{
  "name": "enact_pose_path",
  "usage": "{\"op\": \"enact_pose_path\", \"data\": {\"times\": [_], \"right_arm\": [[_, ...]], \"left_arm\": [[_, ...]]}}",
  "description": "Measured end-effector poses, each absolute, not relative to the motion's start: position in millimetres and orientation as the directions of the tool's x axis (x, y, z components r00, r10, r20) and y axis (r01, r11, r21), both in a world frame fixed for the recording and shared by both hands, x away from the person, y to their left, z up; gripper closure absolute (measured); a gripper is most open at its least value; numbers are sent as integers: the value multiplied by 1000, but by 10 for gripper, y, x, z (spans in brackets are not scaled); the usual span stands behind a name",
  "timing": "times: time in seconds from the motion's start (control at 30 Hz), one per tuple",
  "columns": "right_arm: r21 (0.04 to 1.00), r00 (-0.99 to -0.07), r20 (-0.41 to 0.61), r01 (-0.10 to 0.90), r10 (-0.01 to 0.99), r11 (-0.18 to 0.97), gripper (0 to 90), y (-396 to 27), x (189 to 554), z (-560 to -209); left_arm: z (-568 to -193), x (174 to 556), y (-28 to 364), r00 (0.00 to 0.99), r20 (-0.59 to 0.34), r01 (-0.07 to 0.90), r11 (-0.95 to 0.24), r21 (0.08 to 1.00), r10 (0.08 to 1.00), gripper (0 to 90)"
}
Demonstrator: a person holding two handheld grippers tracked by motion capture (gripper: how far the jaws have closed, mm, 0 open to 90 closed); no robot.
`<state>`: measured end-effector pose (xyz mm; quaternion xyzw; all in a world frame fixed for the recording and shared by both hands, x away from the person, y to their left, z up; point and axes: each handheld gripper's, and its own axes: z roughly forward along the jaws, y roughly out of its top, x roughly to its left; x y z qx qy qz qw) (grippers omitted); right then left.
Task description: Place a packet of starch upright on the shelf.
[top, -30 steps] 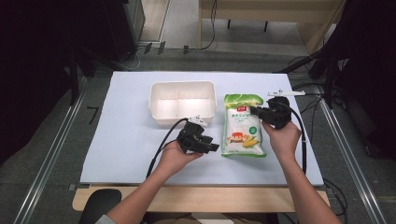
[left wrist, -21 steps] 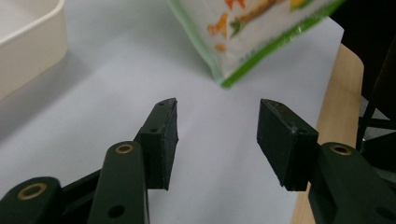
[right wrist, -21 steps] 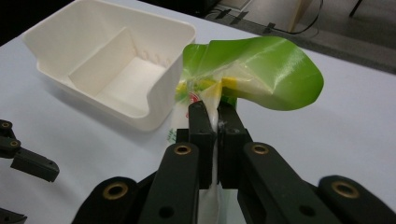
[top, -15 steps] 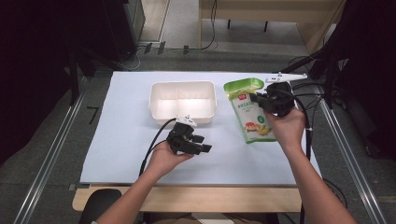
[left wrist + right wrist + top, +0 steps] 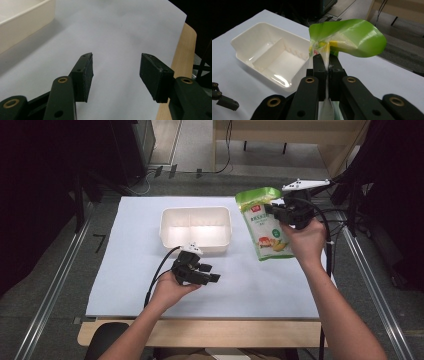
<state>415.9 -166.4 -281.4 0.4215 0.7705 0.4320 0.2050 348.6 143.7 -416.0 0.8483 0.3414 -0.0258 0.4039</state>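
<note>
Currently, your right gripper (image 5: 326, 65) has its fingers pinching the green pouch (image 5: 264, 222) by one edge, aloft right of the white tray (image 5: 196, 229). That thin hold could slip as the pouch swings. Your left gripper (image 5: 116, 72), fingers spread and just opening wider, holds nothing above the table (image 5: 125, 275); nothing obstructs the tray.

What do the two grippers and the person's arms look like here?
Both grippers, the left gripper and the right gripper, are black two-jaw tools with flat rectangular pads and brass-coloured pivot rivets. A black cable trails from each. The right one carries a pale three-cornered plate; the left has a small white piece on top. Both forearms are bare, with no sleeves showing.
</note>
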Motion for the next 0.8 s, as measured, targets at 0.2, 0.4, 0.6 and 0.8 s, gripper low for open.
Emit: {"op": "enact_pose_path", "data": {"times": [0.2,0.4,0.6,0.8], "right_arm": [[844,-575,91,478,813,243,890,-1600,4264,-2726],[839,-582,108,488,806,241,890,-1528,4351,-2679],[844,-594,94,473,799,252,890,-1424,4416,-2574],[844,-602,93,470,793,258,890,-1350,4480,-2522]], "left_arm": [[-4165,3489,1496,760,-331,609,-435,663,560,448],[-4169,3489,1549,753,-331,613,-424,667,568,446],[-4198,3497,1586,752,-333,616,-426,663,569,441],[-4195,3489,1651,751,-323,613,-425,667,576,435]]}}
